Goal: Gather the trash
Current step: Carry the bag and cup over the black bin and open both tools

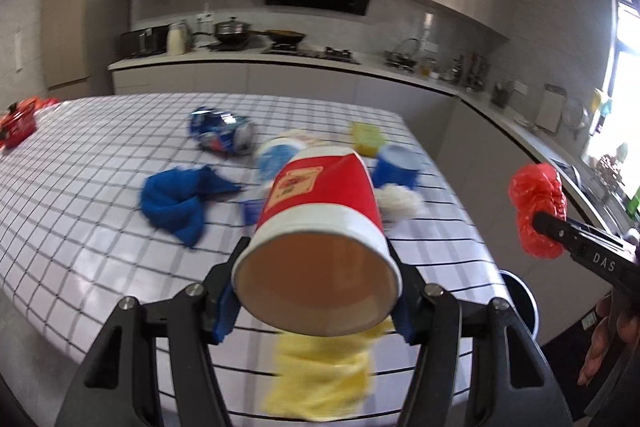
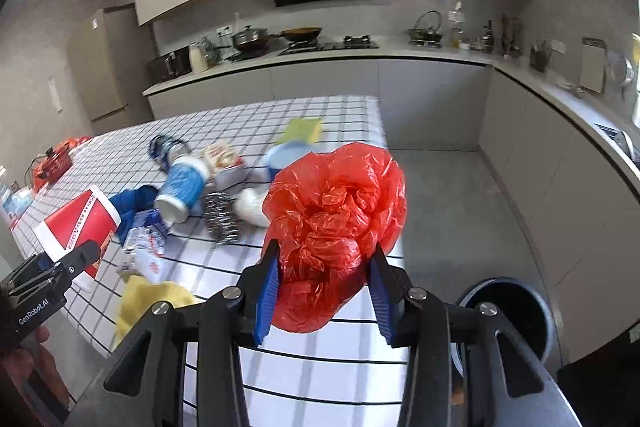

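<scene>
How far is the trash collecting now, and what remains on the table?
Nothing visibly binned yet. In hand: left gripper holds a red paper cup; right gripper holds a crumpled red plastic bag. The bin stands by the table. Left: crushed can, wrappers, tissue.

Right gripper (image 2: 325, 285) clamped on crumpled red plastic bag (image 2: 334, 223), blue pads pressing both sides, held above the checked tablecloth (image 2: 320, 359). Round bin (image 2: 548, 311) on the floor, lower right. Left gripper (image 2: 66, 267) at left edge grips red-and-white paper cup (image 2: 78, 223). Steel scourer (image 2: 222, 219), blue-labelled tub (image 2: 184, 187), yellow cloth (image 2: 140, 303) on the table.
</scene>
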### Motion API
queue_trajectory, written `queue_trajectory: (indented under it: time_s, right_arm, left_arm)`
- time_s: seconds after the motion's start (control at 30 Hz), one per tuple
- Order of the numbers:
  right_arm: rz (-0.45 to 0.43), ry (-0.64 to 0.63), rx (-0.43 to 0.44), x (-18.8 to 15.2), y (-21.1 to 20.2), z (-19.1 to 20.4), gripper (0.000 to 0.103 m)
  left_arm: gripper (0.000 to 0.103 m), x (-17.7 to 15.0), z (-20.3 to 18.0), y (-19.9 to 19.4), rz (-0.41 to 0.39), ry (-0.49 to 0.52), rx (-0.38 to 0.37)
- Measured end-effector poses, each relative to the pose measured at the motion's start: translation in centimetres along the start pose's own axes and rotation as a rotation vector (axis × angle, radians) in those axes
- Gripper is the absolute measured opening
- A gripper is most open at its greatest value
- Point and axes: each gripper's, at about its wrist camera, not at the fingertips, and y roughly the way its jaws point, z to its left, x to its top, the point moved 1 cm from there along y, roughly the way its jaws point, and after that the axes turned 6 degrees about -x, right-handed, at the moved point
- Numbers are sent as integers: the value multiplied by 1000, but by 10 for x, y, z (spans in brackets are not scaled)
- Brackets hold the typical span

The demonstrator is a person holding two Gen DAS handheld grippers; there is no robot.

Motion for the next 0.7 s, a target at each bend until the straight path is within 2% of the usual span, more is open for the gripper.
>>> queue_trajectory:
  time_s: [0.43,0.6,0.7]
  right_arm:
    - [7,82,-102,-14,-30,-158,43]
    - [32,88,-105,-28,-27,-219,43]
    - [62,78,-94,-39,-17,-254,43]
  left_arm:
    - [62,-11,-144,45,69,125,-164]
    - [62,-23,-210,73,114,163,-239]
    - [62,-36,-242,92,151,181,-260]
